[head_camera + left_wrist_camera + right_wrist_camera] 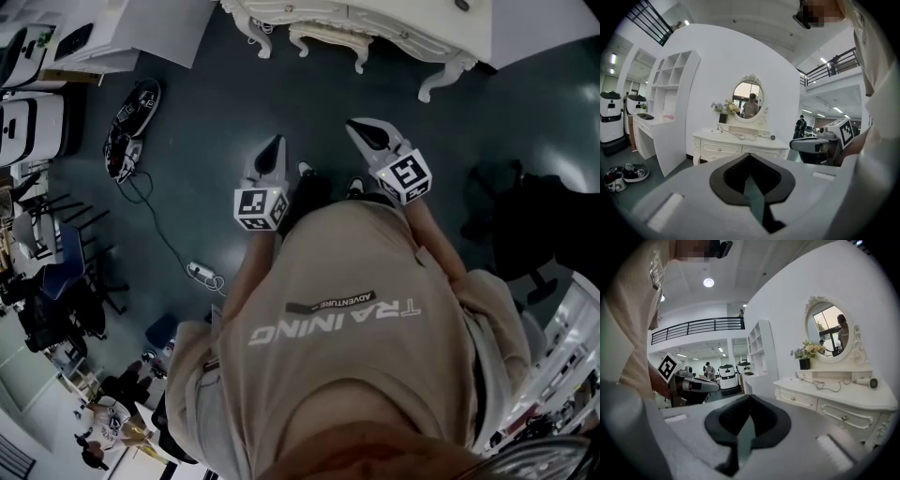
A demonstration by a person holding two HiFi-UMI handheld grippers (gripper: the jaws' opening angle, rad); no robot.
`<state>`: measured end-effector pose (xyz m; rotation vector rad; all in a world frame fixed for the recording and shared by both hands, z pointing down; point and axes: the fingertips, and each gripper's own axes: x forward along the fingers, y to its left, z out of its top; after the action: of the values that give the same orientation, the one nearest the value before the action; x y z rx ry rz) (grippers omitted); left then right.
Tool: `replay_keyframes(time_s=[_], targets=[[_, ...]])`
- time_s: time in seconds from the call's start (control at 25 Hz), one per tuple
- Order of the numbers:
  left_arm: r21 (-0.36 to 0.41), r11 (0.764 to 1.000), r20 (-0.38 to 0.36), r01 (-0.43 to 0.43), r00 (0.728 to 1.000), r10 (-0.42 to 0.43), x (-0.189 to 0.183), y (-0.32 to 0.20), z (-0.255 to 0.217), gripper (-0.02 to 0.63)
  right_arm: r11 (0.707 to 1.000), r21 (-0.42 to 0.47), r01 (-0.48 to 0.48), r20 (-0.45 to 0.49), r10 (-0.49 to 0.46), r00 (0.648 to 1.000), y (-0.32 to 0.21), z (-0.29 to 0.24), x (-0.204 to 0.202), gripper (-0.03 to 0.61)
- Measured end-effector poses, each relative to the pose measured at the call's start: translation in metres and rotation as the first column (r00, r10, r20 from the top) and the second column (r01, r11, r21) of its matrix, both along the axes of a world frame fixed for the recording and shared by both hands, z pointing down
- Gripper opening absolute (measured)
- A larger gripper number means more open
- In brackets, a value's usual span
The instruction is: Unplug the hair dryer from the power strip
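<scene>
The hair dryer (868, 382) lies on top of the white dressing table (843, 401), below the oval mirror (830, 330). Its dark cord (826, 386) trails left along the tabletop. In the left gripper view the hair dryer (772, 137) and cord (737, 135) are small and far off. I cannot make out the power strip on the table. My left gripper (273, 148) (750, 157) and right gripper (364, 128) (749, 398) hang side by side over the dark floor, short of the table. Both are shut with nothing in them.
A white socket block (202, 273) on a cord lies on the floor at the left. A pair of shoes (129, 124) sits beyond it. White shelving (670, 108) stands left of the table. Chairs (56, 281) and people are at the lower left.
</scene>
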<state>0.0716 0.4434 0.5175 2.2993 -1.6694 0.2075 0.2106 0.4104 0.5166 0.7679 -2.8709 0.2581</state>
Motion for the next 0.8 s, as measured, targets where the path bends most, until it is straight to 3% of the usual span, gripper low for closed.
replay_keyframes(time_s=[0.2,0.44,0.64,0.8], targets=[[0.020,1.000,-0.009,-0.008,1.000,0.008,-0.054,-0.030,-0.012,0.003,1.000,0.016,-0.006,-0.024,0.006,1.000,-0.032,-0.018,-0.054,0.005],[0.045,0.995,-0.017,-0.090,0.996,0.091,-0.101,-0.089,-0.017,0.002,0.998,0.058,-0.023,-0.048,0.026,0.999,-0.086,-0.038,-0.117,0.004],[0.055,0.985,-0.022,-0.162,0.986,0.163,-0.132,-0.131,-0.015,0.002,0.996,0.031,-0.088,-0.062,0.090,0.994,-0.111,-0.030,-0.147,0.005],[0.034,0.985,-0.037,-0.169,0.985,0.170,-0.143,-0.156,-0.001,0.002,0.994,-0.006,-0.106,-0.086,0.105,0.991,-0.127,-0.013,-0.150,0.005]])
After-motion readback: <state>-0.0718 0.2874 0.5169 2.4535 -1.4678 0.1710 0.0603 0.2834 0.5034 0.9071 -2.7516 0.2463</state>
